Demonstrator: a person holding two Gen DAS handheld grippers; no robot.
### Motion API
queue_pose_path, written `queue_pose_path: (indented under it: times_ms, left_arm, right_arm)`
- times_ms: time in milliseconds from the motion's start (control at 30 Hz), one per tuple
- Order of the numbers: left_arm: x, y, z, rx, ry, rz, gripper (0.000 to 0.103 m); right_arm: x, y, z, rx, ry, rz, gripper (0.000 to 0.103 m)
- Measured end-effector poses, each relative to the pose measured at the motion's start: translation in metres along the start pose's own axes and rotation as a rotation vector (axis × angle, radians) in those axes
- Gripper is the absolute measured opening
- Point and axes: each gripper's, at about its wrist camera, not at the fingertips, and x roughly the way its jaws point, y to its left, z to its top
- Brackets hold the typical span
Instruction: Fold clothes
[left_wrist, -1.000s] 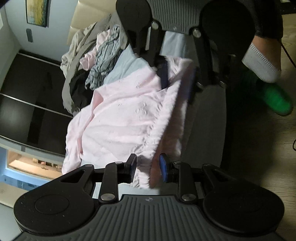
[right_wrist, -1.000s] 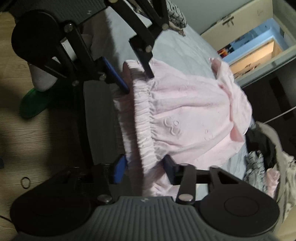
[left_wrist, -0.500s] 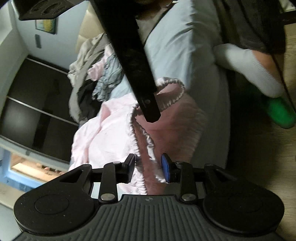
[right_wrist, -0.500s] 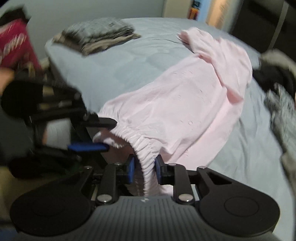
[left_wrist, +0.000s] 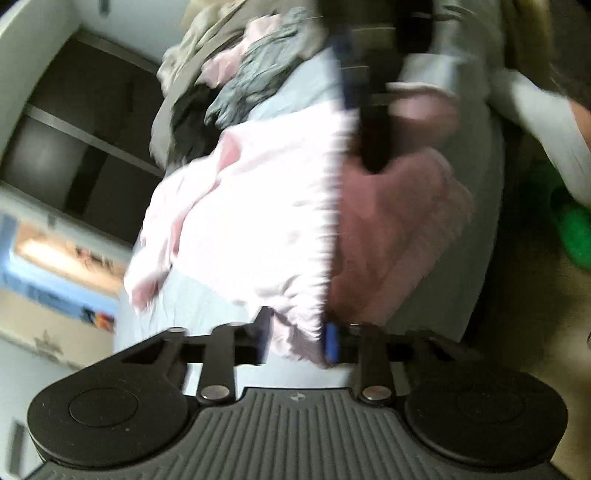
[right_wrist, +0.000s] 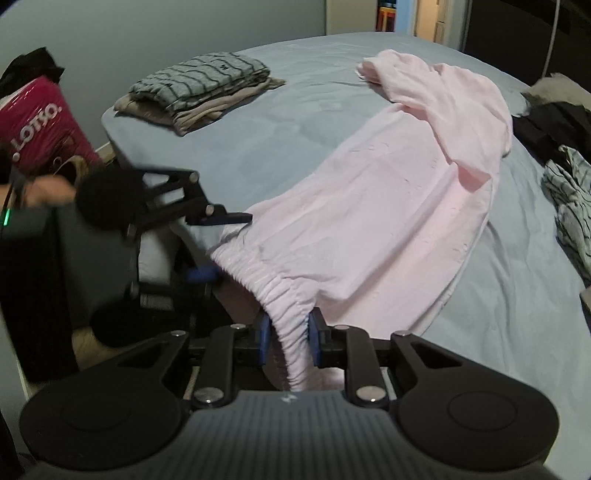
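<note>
Holding the pink garment up by its elastic waistband, both grippers are at the spreading-out step before any fold. The right gripper is clenched on the gathered band; its fingers have just been closing on the cloth. The left gripper grips the same band further along, though that view is blurred. Most of the garment lies across the bed, its far end crumpled. Next, I judge, it must be drawn taut and laid flat. The magenta bag beside the bed hides its contents.
</note>
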Motion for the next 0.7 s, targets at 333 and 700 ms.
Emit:
queue_pose_path:
  times_ms: [333,700]
  left_arm:
    - [0.014,0.038,-0.010,-0.238,0.075,-0.101,0.025]
    - [0.004,0.051,-0.023,-0.396,0.132,-0.168,0.025]
  right_arm:
    - [0.013,0.006,0.004,-0.105,-0.010,-0.034,0.023]
    - [0.053,0.073,-0.035,-0.397,-0.010,-0.234,0.058]
